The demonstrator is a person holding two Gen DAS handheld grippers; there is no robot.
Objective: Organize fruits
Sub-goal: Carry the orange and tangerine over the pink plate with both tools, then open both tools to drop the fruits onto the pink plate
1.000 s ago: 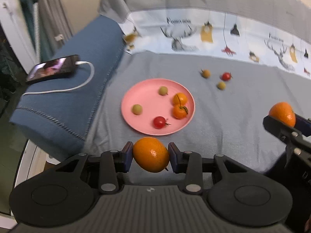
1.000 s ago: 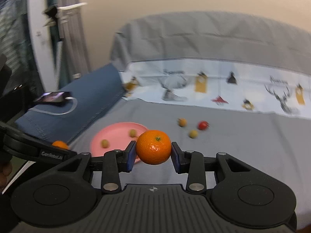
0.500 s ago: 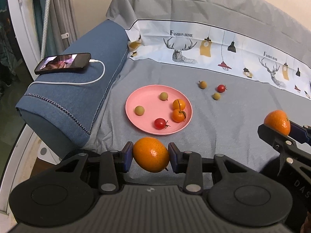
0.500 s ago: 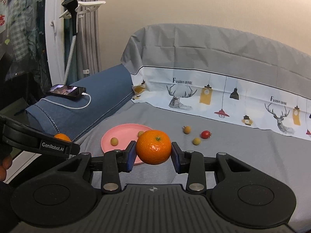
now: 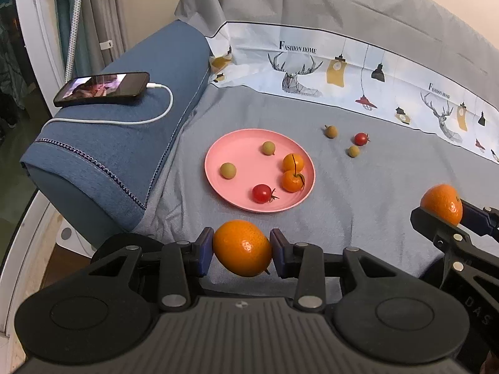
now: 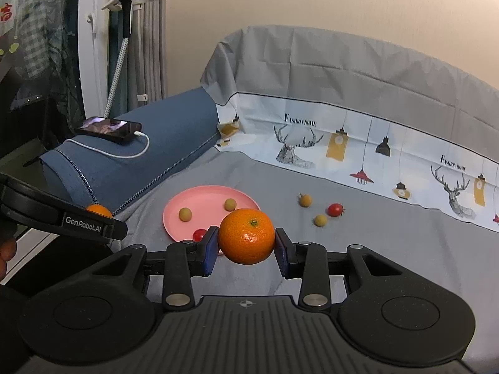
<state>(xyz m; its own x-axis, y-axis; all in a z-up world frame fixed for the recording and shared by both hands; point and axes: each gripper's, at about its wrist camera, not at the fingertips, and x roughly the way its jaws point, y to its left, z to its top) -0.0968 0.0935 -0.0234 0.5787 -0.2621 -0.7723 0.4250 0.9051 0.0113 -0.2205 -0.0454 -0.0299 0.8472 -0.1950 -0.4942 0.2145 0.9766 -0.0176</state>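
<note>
Grey bedcover [image 5: 358,193], pink plate [image 5: 237,152] at centre: left gripper [image 5: 242,251] and right gripper [image 6: 246,243] each clamp an orange, now raised back from the plate, delivery at 12 o'clock pending.

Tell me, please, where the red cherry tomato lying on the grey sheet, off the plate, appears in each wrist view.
Left wrist view: the red cherry tomato lies right of centre, upper half, beyond the pink plate.
Right wrist view: it lies right of centre, at mid-height, right of the plate.
Shared landmark: the two small yellow-brown fruits left of it.
</note>
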